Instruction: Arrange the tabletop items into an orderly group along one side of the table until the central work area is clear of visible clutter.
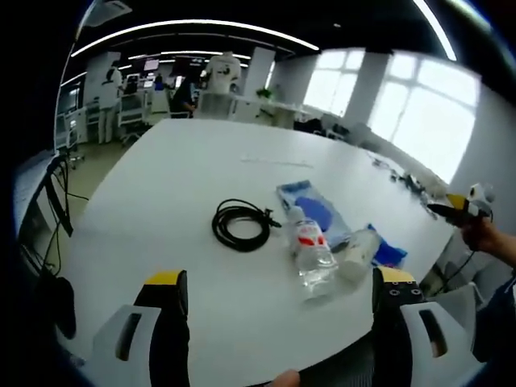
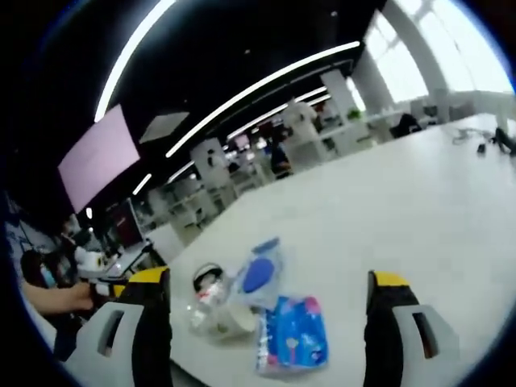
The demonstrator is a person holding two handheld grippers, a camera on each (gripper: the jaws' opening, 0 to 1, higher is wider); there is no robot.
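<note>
A coiled black cable (image 1: 240,224) lies near the middle of the white table (image 1: 185,169). To its right, a clear water bottle (image 1: 311,251) with a red label lies on its side. Beside it are a blue-and-white packet (image 1: 313,206), a white cup-like item (image 1: 358,255) and a small blue pack (image 1: 389,253). My left gripper (image 1: 280,322) is open, above the near table edge and short of the bottle. My right gripper (image 2: 270,322) is open over the printed blue pack (image 2: 292,332). Beyond it lie the blue-and-white packet (image 2: 260,274), the cup-like item (image 2: 230,316) and the bottle (image 2: 203,300). The right gripper (image 1: 461,206) also appears at the table's right edge, in a hand (image 1: 484,235).
Small loose items and cables (image 1: 403,176) lie along the table's far right edge, seen again as cables (image 2: 476,139). Desks, monitors and people (image 1: 109,89) fill the office behind. A hand (image 2: 60,297) holds the left gripper at the left. The table's far half (image 2: 403,201) is bare white.
</note>
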